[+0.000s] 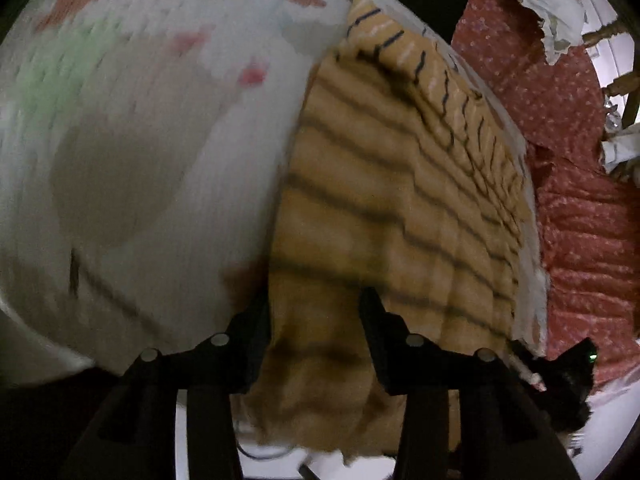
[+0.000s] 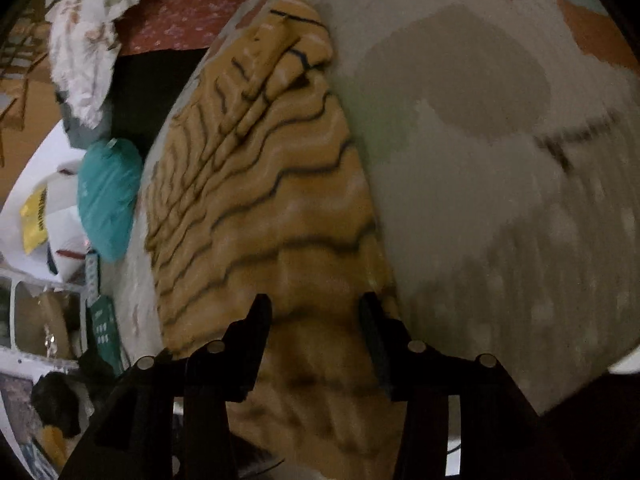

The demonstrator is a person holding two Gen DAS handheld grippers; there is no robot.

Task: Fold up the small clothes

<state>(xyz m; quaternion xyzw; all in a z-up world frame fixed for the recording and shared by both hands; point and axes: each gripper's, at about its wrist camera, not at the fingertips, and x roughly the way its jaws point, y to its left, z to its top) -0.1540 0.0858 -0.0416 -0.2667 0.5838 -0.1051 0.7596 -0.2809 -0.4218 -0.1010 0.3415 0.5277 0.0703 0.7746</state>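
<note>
Now the striped yellow garment (image 1: 380, 208) lies on the patterned sheet (image 1: 140, 140); the left gripper (image 1: 316, 320) and right gripper (image 2: 316, 320) each straddle its near edge, jaws partly apart. Keep both corners level.

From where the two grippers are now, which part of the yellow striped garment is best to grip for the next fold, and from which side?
Probably the near hem of the yellow striped garment, one corner per gripper, coming from the near edge. It lies flat on the patterned sheet; its far end is already bunched. Both the left gripper and the right gripper stand open over that near part.
</note>
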